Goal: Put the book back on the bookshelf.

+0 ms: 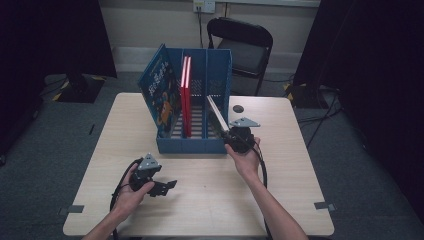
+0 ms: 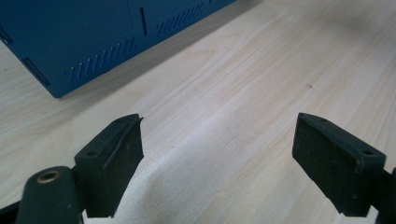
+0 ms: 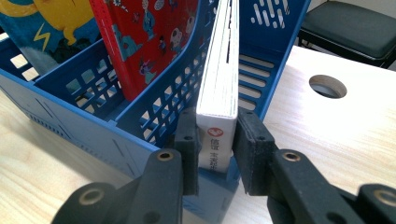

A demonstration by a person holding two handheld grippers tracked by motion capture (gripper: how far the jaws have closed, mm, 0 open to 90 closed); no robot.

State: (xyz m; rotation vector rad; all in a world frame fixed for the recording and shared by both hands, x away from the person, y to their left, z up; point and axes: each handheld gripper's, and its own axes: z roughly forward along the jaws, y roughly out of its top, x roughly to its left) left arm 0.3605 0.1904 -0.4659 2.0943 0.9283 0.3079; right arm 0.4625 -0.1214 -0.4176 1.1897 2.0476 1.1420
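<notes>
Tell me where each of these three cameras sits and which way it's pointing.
High view: above the person's side, looking forward and down at the table and blue rack; both forearms, both tools.
Left gripper view: on the left tool, facing bare tabletop, jaws open, rack corner behind.
Right gripper view: on the right tool, facing the rack, jaws shut on a white book.
All three share the rack.

On the surface, toward its far middle, a file rack with three compartments side by side. In the left compartment, a large book leaning to the left. In the middle one, two thin books upright. In the right one, a white book tilted, near end between the right claw jaws at the rack's front edge. Right of the rack, a hole in the surface. Before the rack, to the left, the left claw. Behind the surface, a chair.
</notes>
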